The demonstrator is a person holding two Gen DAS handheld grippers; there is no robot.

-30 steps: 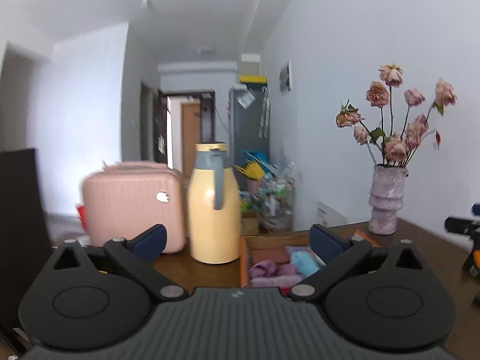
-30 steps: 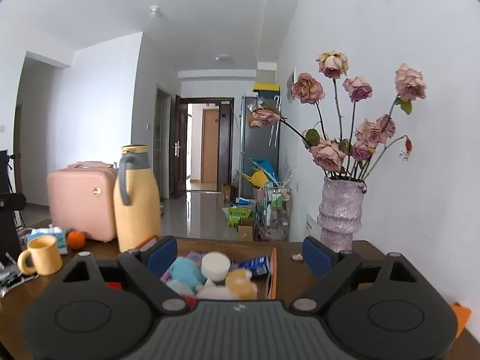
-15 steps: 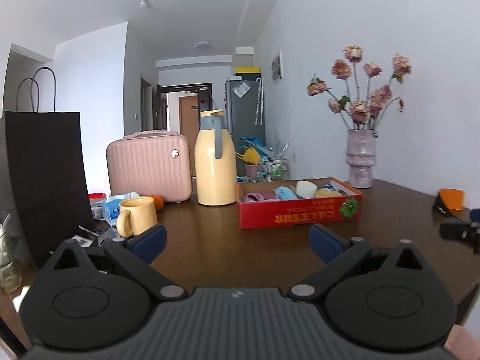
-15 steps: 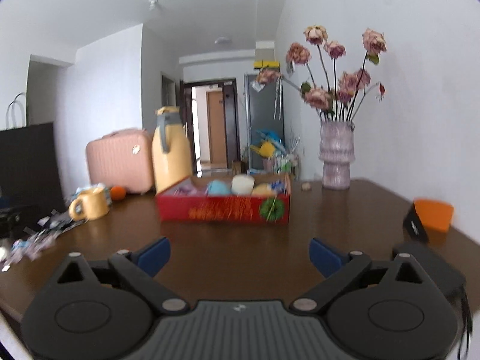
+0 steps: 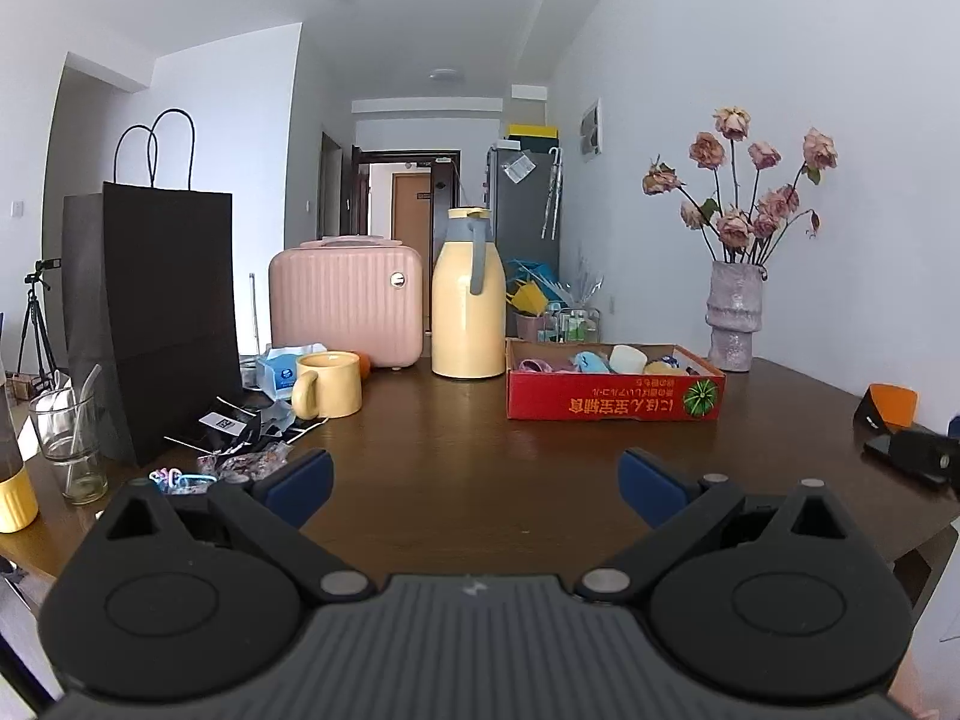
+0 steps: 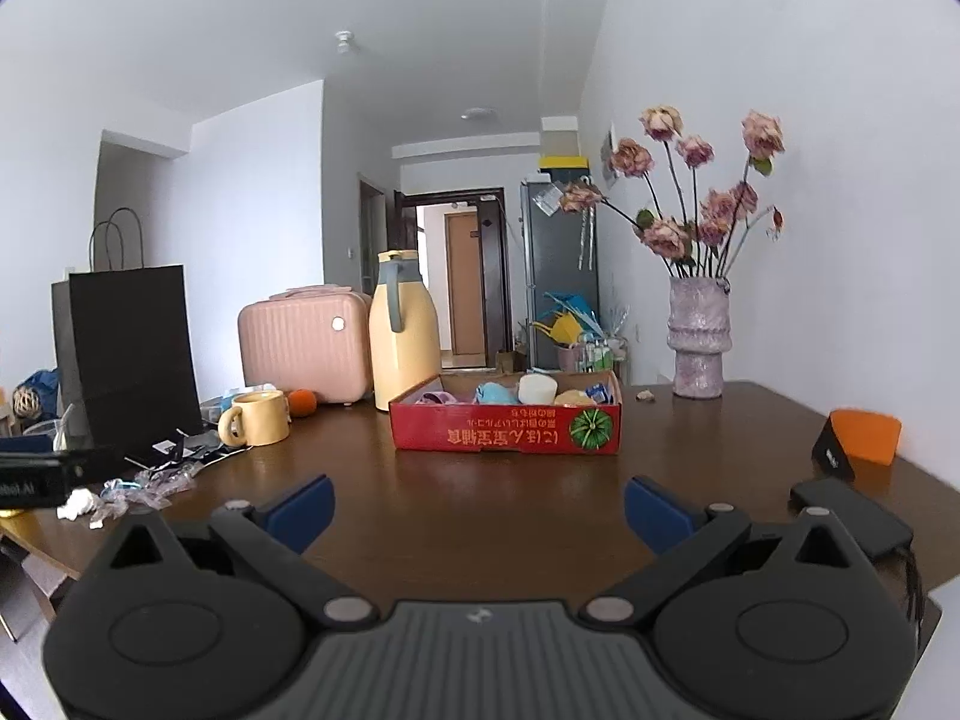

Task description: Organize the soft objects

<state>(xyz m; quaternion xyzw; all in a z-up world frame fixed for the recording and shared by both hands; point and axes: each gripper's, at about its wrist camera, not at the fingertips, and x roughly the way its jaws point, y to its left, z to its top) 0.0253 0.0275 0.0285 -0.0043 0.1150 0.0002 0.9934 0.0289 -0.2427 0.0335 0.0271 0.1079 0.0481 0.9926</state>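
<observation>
Broadly, a dark wooden worktop [image 5: 456,480] carries everything. At far left a black paper bag [image 5: 168,324] stands upright, with a pink case [image 5: 345,303] and a yellow flask [image 5: 468,306] to its right. Near the middle sits a red cardboard box [image 5: 612,402] holding the soft objects [image 5: 591,362], pink, blue, white and yellow, packed side by side. Far right, a vase of dried roses [image 5: 735,324] stands by the wall. A yellow mug [image 5: 330,384] sits left of the box. The left claw [image 5: 474,480] is spread wide with nothing between its tips. The right claw [image 6: 477,507] is opening, likewise with nothing between its tips, well short of the box.
</observation>
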